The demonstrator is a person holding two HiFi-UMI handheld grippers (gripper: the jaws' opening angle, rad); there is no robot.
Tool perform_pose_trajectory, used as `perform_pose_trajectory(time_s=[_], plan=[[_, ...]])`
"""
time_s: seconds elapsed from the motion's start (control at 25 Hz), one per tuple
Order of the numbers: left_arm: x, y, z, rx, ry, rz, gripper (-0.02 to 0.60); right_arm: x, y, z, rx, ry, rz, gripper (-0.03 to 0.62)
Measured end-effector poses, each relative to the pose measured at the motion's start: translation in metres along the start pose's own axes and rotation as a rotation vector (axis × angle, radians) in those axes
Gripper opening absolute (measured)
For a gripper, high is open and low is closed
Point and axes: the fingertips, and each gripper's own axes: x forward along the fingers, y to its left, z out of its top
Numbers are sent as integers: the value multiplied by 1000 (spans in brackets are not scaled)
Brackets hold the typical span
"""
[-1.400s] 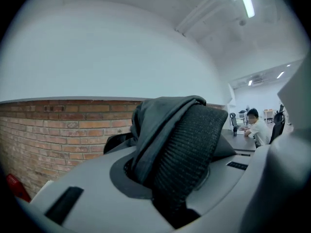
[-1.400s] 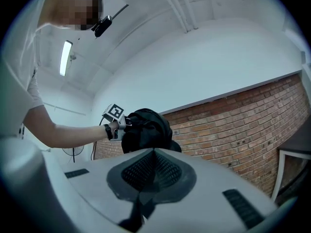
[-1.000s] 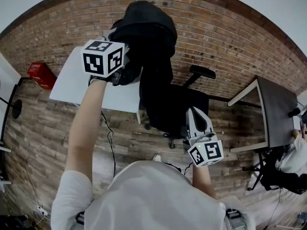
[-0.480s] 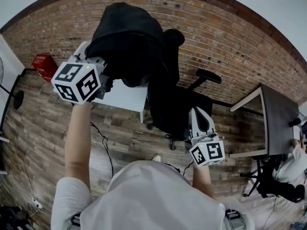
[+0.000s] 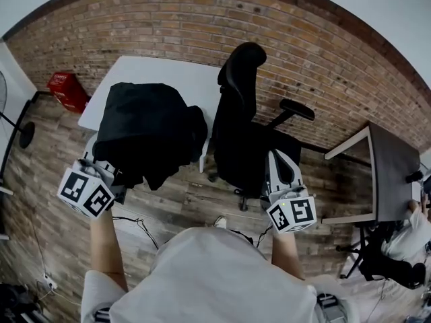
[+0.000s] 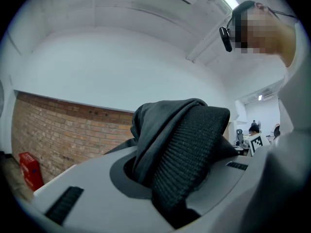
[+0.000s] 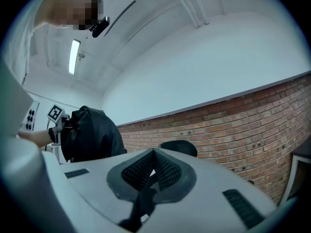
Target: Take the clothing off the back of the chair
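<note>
White table (image 5: 161,73) ahead of the left gripper's (image 5: 108,173) jaws, far edge against the brick wall (image 5: 323,52). Red crate (image 5: 65,89) on the plank floor (image 5: 175,194), ahead and left of those jaws, at the wall's foot. Black round stand base (image 5: 23,152) well to their left. Dark-topped table (image 5: 390,157) with pale legs well right of the right gripper's (image 5: 277,159) jaws; a seated person (image 5: 412,224) just beside it. Ceiling strip light (image 7: 74,56) above and left of the right jaws.

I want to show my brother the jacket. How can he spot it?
Find the brick wall, then the white table in front of it. Left of the black office chair, the black jacket hangs bunched from the left gripper, the only soft, crumpled thing there.
</note>
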Motion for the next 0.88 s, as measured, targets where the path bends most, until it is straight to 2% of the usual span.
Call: perform_pose_trajectory(time_s=[0.2,0.36,0.6,0.88], plan=[[-52,22,-60,-103,38,105,91,5,17,-3,-9,16,29,20],[-104,41,-87,-160,63,196,90,8,32,-6,-15,34,60,20],[-163,45,-99,-110,119,243,91,7,58,-6,-24,44,87,20],[-212,47,-98,-84,139,261,91,-9,91,-15,-15,61,85,20]])
